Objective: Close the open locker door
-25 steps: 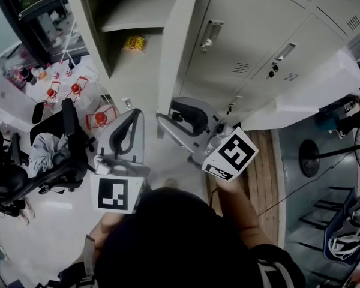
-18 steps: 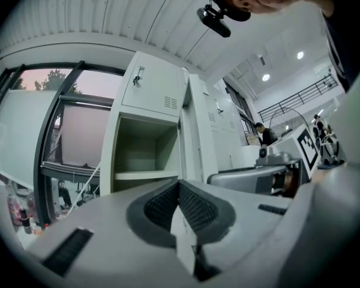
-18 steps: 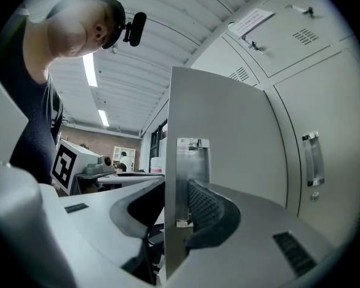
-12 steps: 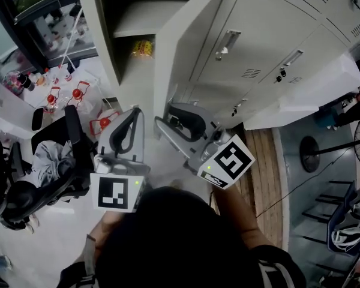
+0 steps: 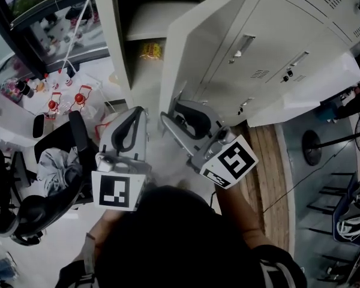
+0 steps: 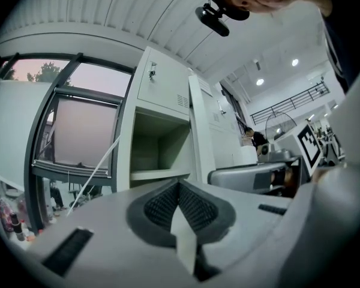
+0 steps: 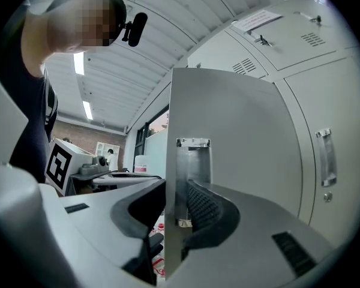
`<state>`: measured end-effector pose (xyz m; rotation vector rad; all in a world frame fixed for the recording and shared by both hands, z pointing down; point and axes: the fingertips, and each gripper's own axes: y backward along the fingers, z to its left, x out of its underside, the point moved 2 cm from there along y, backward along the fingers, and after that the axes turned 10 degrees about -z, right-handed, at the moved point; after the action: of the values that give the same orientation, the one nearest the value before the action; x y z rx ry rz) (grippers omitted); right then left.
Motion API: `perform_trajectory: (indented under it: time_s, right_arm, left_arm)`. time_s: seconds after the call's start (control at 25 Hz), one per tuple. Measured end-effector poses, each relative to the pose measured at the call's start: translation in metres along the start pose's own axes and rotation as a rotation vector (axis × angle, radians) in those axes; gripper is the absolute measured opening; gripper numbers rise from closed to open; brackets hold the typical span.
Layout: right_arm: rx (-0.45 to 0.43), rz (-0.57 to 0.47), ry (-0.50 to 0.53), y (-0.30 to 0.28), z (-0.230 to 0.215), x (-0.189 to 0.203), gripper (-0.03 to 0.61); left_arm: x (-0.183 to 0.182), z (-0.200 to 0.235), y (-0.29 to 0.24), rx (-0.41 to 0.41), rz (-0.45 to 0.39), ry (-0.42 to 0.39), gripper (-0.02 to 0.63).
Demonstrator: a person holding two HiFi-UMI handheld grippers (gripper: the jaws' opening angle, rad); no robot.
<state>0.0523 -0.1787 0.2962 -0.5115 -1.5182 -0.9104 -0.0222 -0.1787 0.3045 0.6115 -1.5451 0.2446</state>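
Obs: the right gripper (image 5: 170,110) grips the free edge of the locker door (image 5: 211,47), one pad on each face; its jaws have just been closing. The locker door stands partly open, angled out beside the dark compartment (image 5: 145,11). The left gripper (image 5: 138,110) is clenched and empty, near the door but apart from it.

What looks like a yellow snack packet (image 5: 150,51) is lying on the open locker's lower shelf (image 5: 143,72), beyond the fingers (image 5: 139,134) of the left gripper (image 5: 137,111).
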Motion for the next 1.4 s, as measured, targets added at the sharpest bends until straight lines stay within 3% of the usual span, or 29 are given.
perform_trajectory:
  time_s: [0.68,1.4]
  right_arm:
    - [0.121,-0.008,0.037,-0.047,-0.005,0.012,0.115]
    - [0.156,-0.01,0.062,-0.081,-0.016,0.024,0.114]
  left_arm:
    - [0.009,0.056,0.001,0.078,-0.016,0.005,0.002]
    - [0.003,0.079,-0.016,0.047,-0.069,0.02,0.002]
